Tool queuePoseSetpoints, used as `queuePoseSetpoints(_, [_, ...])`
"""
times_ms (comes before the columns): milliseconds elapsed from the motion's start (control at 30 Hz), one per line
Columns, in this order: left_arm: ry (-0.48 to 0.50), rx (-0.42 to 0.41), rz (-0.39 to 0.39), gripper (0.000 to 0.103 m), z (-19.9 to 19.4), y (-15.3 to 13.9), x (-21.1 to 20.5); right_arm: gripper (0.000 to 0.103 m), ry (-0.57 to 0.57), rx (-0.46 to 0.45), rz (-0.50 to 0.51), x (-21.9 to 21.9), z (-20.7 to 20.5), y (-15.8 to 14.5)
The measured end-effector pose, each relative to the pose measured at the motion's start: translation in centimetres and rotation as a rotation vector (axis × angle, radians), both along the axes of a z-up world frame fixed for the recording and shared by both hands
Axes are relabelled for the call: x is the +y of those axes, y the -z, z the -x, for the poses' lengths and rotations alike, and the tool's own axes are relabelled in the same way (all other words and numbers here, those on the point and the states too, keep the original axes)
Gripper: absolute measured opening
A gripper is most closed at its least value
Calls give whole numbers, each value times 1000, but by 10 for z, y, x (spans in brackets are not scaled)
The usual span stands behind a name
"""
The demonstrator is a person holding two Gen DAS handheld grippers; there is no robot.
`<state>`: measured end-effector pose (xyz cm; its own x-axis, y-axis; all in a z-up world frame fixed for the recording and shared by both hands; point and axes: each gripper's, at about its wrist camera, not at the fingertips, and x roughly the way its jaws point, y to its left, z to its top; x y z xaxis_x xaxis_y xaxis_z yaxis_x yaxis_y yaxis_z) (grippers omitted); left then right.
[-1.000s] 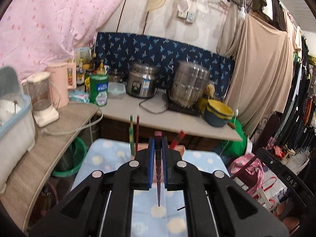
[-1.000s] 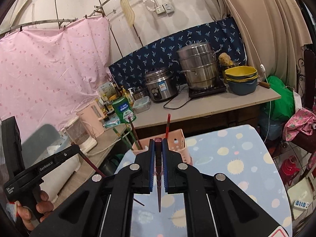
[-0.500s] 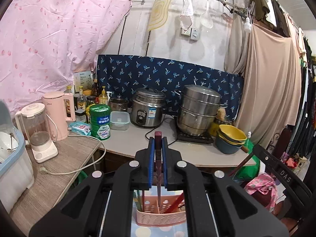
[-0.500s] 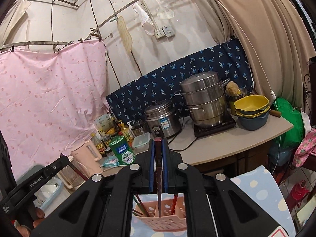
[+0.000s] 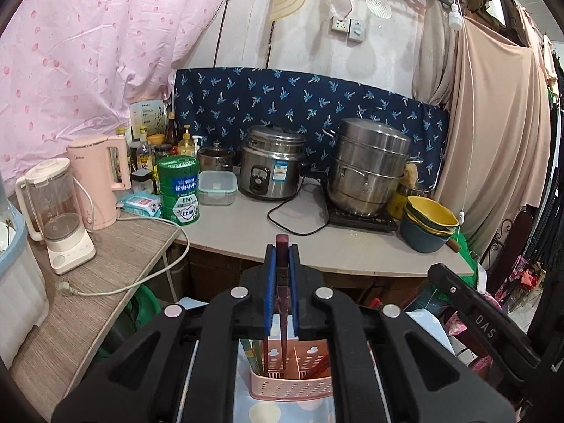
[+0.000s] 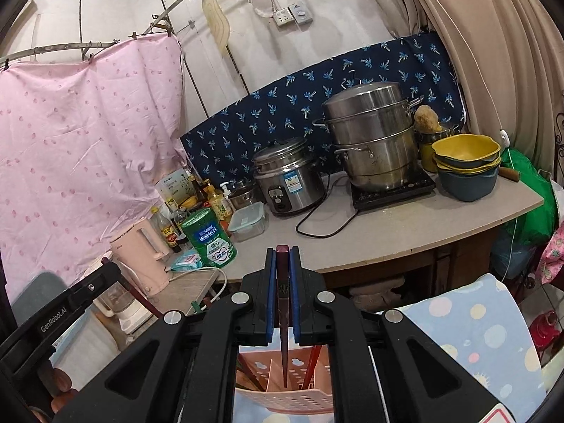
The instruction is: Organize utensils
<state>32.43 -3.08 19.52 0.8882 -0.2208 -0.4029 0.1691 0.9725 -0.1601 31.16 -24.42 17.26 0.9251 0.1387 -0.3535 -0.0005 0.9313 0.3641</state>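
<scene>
Cluttered kitchen counter behind, pink utensil caddy (image 5: 292,387) directly below both tools: left gripper (image 5: 282,257) and right gripper (image 6: 282,259) each clamp a dark red chopstick (image 5: 282,303) vertically, tips inside the caddy's compartments (image 6: 285,377), so release means a straight drop.

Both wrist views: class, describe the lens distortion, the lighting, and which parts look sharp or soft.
Left wrist view: fisheye bends the counter edge and blacks out the corners; even daylight, sharp steamer pot. Right wrist view: same bowing, curtain curves; soft glare on the rice cooker; chopstick crisp.
</scene>
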Motion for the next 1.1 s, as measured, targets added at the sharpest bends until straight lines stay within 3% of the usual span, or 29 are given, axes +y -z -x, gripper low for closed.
queuePoseSetpoints(233, [13,46,2,8,-2,20,-6,8,-18,66,-9,3,-11,31])
queuePoseSetpoints(300, [14,49,3,18,0,23,-7,9,-22,88,-12,3,-13,38])
queuePoseSetpoints(367, [4,43,-1,38,3,25,-8,13,-17,92,-14,4,-11,43])
queuePoseSetpoints(433, [-5,34,-11,44,9,25,-9,13,-22,93,-3,6,-9,44])
queuePoseSetpoints(733, [-24,14,-105,58,46,26,-20,28,-47,87,22,10,20,33])
queuePoseSetpoints(867, [-30,8,-140,64,71,28,-24,41,-57,92,74,18,44,31])
queuePoseSetpoints(1100, [-53,33,-192,72,115,39,-24,43,-60,130,187,35,95,35])
